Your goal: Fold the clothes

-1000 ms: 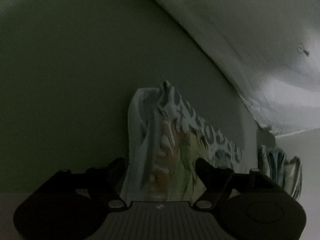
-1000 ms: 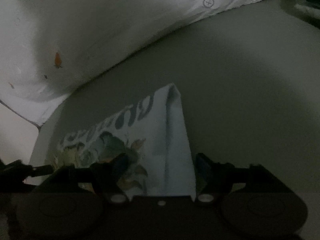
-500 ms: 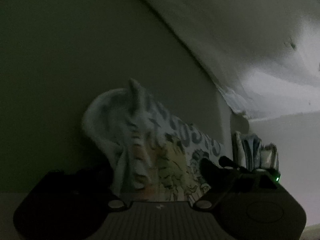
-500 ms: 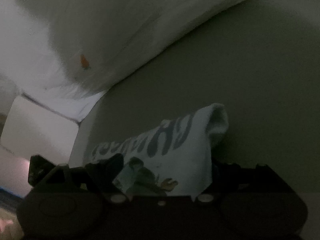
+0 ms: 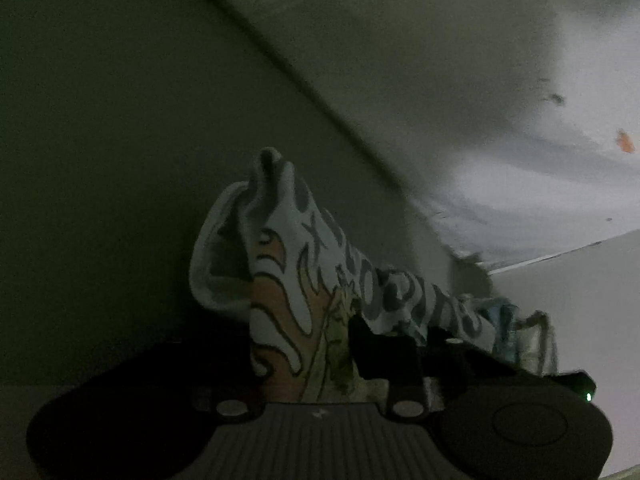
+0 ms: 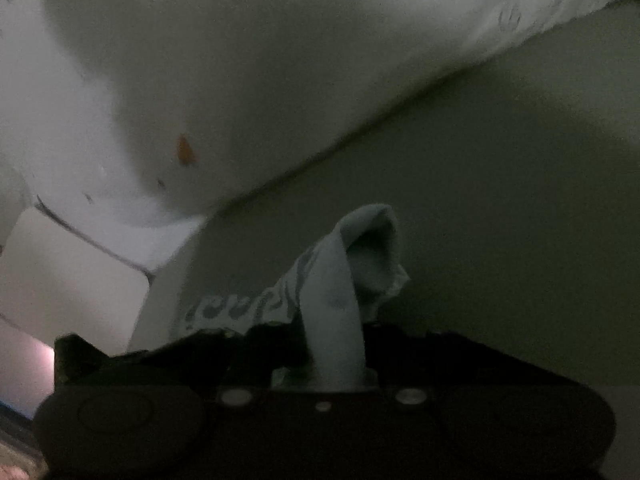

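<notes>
Garment (image 5: 296,280) corner up, bunched lengthwise

A pale blue garment (image 5: 304,280) with dark lettering and an orange flame-like print is lying bunched on the grey-green sheet (image 5: 120,140), its two ends rising in peaked folds off the sheet, the stretch between them sagging, near the white bedding.

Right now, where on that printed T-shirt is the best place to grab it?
At its two bunched ends, one per hand-held gripper, coming in low from the near side. The printed T-shirt stretches between them, so the left hand-held gripper and right hand-held gripper are closing on gathered fabric.
</notes>
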Motion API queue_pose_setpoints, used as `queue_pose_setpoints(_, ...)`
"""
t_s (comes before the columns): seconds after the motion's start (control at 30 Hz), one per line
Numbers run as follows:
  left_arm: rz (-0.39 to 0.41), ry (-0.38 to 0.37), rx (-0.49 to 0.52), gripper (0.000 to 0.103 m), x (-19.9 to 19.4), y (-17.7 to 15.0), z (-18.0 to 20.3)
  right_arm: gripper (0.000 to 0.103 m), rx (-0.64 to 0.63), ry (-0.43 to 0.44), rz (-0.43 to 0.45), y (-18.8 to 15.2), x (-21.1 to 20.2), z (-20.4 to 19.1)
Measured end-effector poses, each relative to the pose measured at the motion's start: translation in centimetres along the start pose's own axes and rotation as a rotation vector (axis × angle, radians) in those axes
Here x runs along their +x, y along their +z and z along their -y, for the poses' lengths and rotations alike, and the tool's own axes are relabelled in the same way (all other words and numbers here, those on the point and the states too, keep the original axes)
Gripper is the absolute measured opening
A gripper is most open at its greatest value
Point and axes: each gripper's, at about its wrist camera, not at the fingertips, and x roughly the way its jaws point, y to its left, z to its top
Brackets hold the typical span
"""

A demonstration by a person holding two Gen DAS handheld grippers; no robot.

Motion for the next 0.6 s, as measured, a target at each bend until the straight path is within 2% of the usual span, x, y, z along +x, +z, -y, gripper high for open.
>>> queue_pose_setpoints(0.17, 0.041, -0.149, 0.08, 0.032, -1.4, 1.2, 4.5, 0.015, 0.045, 0.019, 0.218, 0.2, -7.5, -2.8)
queue_pose_setpoints(0.3, 0.059, -0.263, 0.161, 0.032, -2.3, 2.8, 9.2, 0.015, 0.002, 0.0, 0.371, 1.5, -12.9, -5.8)
queue_pose_setpoints(0.47, 0.029, -0.396, 0.321, 0.032, -1.8, 3.9, 17.6, 0.015, -0.016, -0.047, 0.547, 2.7, -19.5, -8.5)
queue_pose_setpoints(0.6, 0.006, -0.488, 0.413, 0.032, 0.2, 2.8, 25.2, 0.015, -0.034, -0.082, 0.682, 3.0, -25.5, -8.9)
